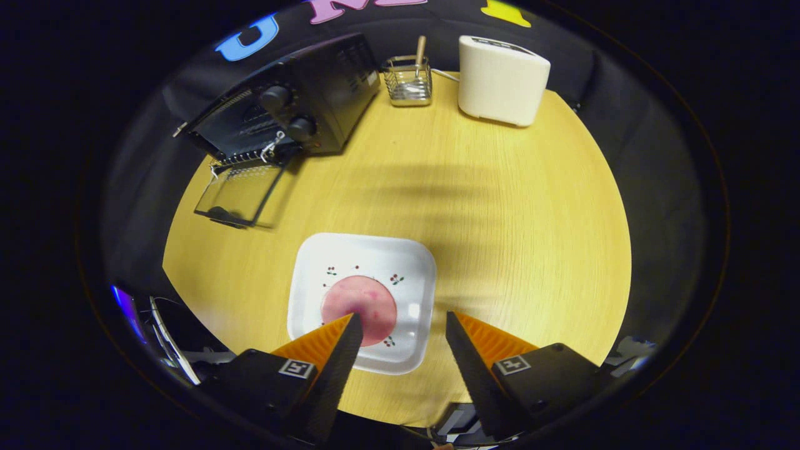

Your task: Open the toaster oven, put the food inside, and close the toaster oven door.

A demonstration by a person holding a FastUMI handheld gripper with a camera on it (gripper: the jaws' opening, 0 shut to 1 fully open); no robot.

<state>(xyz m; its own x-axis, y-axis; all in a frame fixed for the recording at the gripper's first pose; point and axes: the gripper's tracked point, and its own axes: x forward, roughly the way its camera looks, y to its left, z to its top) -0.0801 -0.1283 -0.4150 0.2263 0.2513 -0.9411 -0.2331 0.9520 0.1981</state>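
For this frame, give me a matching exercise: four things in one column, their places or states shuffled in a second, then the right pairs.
Things:
1. oven door
2. pink food
3. wire basket
4. gripper

States:
A. between the black oven and the white toaster
B. jaws apart, holding nothing
C. folded down, open
D. on the white plate, by the left fingertip

Pairs: 1-C, 2-D, 3-A, 4-B

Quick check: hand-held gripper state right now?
Hand-held gripper: open, holding nothing, fingers above the white plate with the pink food.
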